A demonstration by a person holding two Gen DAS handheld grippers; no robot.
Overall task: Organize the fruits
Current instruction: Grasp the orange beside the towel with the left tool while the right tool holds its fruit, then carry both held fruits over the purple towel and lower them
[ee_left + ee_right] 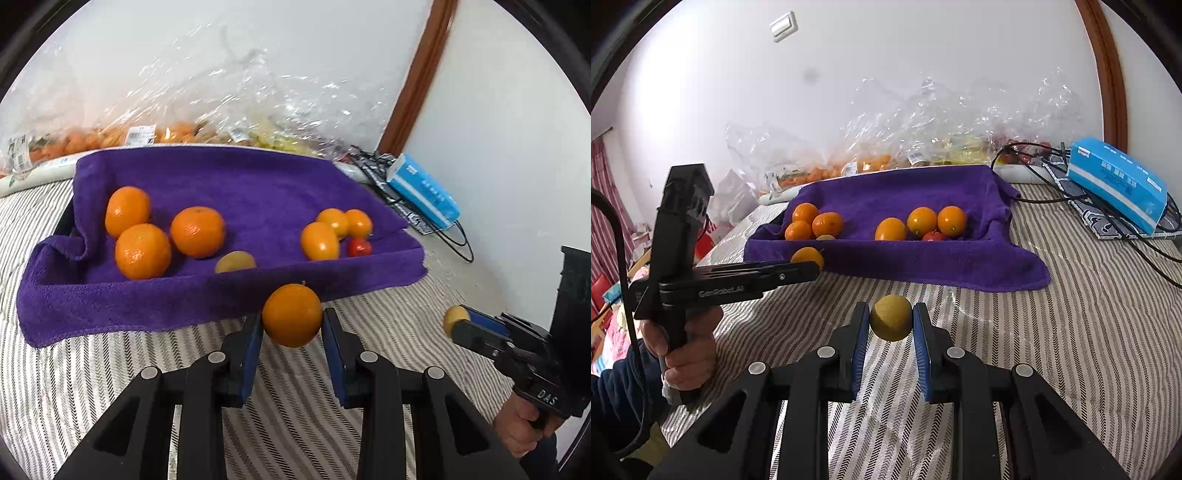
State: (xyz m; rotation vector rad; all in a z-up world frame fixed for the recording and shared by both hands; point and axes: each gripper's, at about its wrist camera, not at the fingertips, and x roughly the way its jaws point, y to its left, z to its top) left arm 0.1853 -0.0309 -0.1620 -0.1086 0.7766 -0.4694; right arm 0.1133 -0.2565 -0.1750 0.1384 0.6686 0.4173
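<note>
My left gripper (pixel 292 321) is shut on an orange mandarin (pixel 291 314) and holds it just in front of the purple-towel-lined tray (pixel 184 295). My right gripper (pixel 891 319) is shut on a yellow-green fruit (pixel 891 317), above the striped cloth, a little short of the tray (pixel 923 262). In the tray, three mandarins (pixel 142 250) lie at the left with a yellow-green fruit (pixel 235 261) beside them. Three smaller oranges (pixel 319 242) and a small red fruit (pixel 359 247) lie at the right. The right gripper (pixel 456 322) shows in the left wrist view, the left gripper (pixel 812 264) in the right wrist view.
Clear plastic bags of fruit (pixel 923 147) lie behind the tray against the wall. A blue tissue pack (pixel 1119 181) and black cables (pixel 1126 229) lie at the right. The striped cloth (pixel 1089 332) covers the surface. A wooden door frame (pixel 417 81) stands at the back right.
</note>
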